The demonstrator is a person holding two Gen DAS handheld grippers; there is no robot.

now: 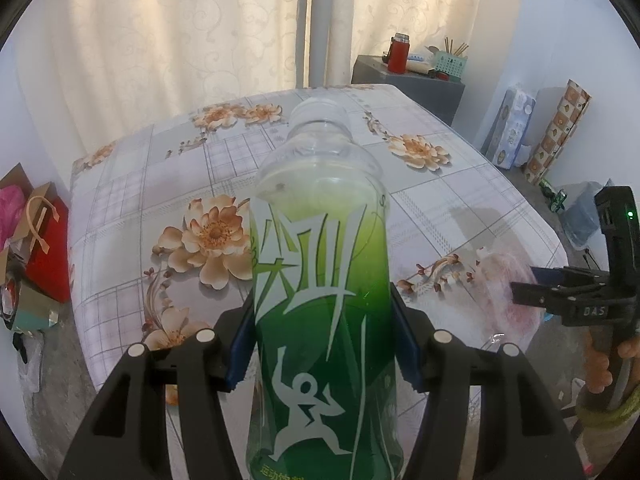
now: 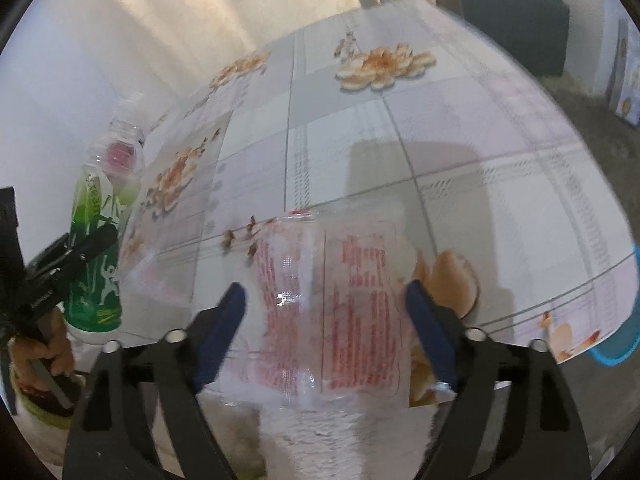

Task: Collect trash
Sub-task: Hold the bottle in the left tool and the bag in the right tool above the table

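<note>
My left gripper [image 1: 324, 340] is shut on a green plastic bottle [image 1: 320, 280] with a clear capless neck, held upright above the near edge of the floral-cloth table [image 1: 160, 184]. The bottle also shows in the right wrist view [image 2: 100, 248] at the far left, in the left gripper. A clear plastic wrapper with red print [image 2: 332, 304] lies on the table's near edge. My right gripper [image 2: 328, 320] is open, its blue pads either side of the wrapper. In the left wrist view the wrapper [image 1: 504, 292] lies at the right, with the right gripper [image 1: 520, 292] reaching over it.
A grey cabinet [image 1: 408, 88] with a red flask [image 1: 398, 54] and a green basket stands behind the table. Gift bags [image 1: 36, 240] sit on the floor at the left. Tissue packs and boxes [image 1: 536, 128] stand at the right wall. A blue bin rim [image 2: 616, 352] shows right.
</note>
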